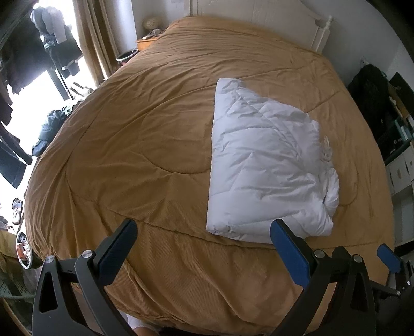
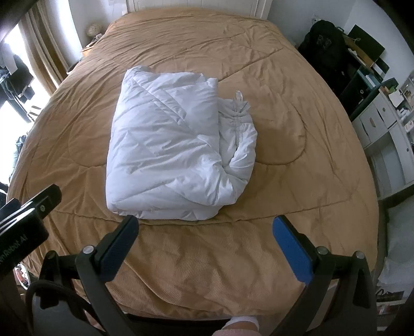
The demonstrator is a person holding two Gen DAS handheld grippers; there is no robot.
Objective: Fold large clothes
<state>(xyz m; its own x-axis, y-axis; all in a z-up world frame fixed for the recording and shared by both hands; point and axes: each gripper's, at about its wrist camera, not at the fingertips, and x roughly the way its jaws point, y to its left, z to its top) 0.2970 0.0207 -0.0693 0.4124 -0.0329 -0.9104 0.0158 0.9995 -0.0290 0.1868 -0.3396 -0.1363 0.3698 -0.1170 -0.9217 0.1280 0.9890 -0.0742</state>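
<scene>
A white quilted padded garment point(image 1: 266, 165) lies folded into a thick bundle on the tan bedspread point(image 1: 145, 144). It also shows in the right wrist view point(image 2: 170, 155), with a bunched, gathered part along its right side point(image 2: 238, 139). My left gripper point(image 1: 204, 248) is open and empty, held above the foot of the bed, near the bundle's near edge. My right gripper point(image 2: 205, 245) is open and empty, just short of the bundle's near edge. The right gripper's blue pad shows at the left wrist view's right edge point(image 1: 388, 258).
A white headboard point(image 1: 271, 20) stands at the far end. A nightstand point(image 1: 145, 42) and curtains point(image 1: 95, 41) are at the far left. Dark bags and white drawers point(image 2: 380, 121) line the right side. Clutter lies on the floor at left point(image 1: 49, 129).
</scene>
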